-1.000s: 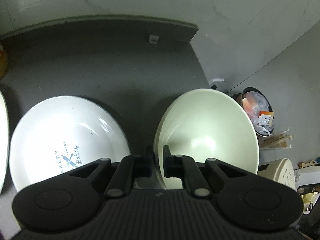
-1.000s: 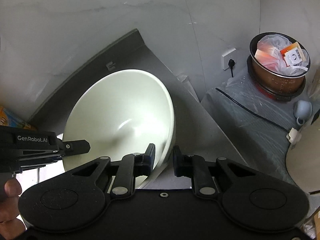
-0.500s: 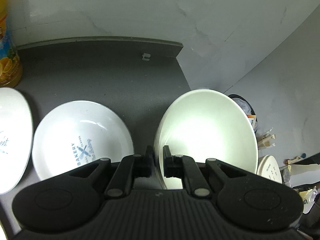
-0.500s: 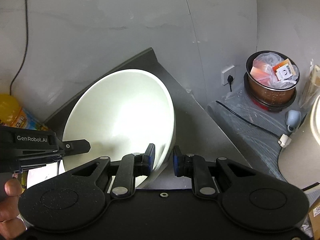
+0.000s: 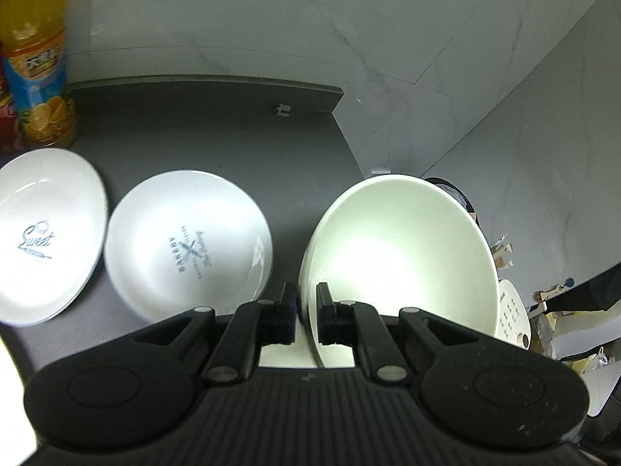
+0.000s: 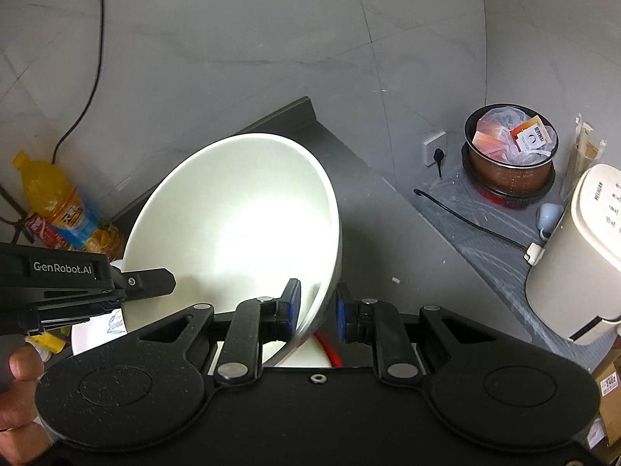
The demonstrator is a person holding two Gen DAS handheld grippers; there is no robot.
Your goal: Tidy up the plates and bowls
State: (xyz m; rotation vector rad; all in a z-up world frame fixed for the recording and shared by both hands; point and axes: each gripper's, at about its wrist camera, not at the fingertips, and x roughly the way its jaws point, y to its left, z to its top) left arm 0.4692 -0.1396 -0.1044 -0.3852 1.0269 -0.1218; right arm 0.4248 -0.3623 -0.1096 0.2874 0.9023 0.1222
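Note:
A large plain white bowl (image 5: 403,256) hangs tilted over the right end of the dark counter (image 5: 194,116). My left gripper (image 5: 306,310) is shut on the bowl's near rim. In the right wrist view the same bowl (image 6: 240,225) fills the centre, with the left gripper (image 6: 155,283) reaching its left rim. My right gripper (image 6: 318,310) straddles the bowl's right rim, and a gap shows between the outer wall and the right finger. Two white printed plates lie flat on the counter, one reading "Bakery" (image 5: 186,240) and one reading "Sweet" (image 5: 42,229).
An orange drink bottle (image 5: 37,62) stands at the counter's back left by the wall. Right of the counter, lower down, sit a brown pot holding plastic bags (image 6: 508,155), a black cable and a cream appliance (image 6: 574,256). A person's hand (image 6: 19,388) holds the left gripper.
Both grippers and the bowl have risen and pulled back from the counter. The second plate and the orange bottle have come into view. The finger gaps look unchanged.

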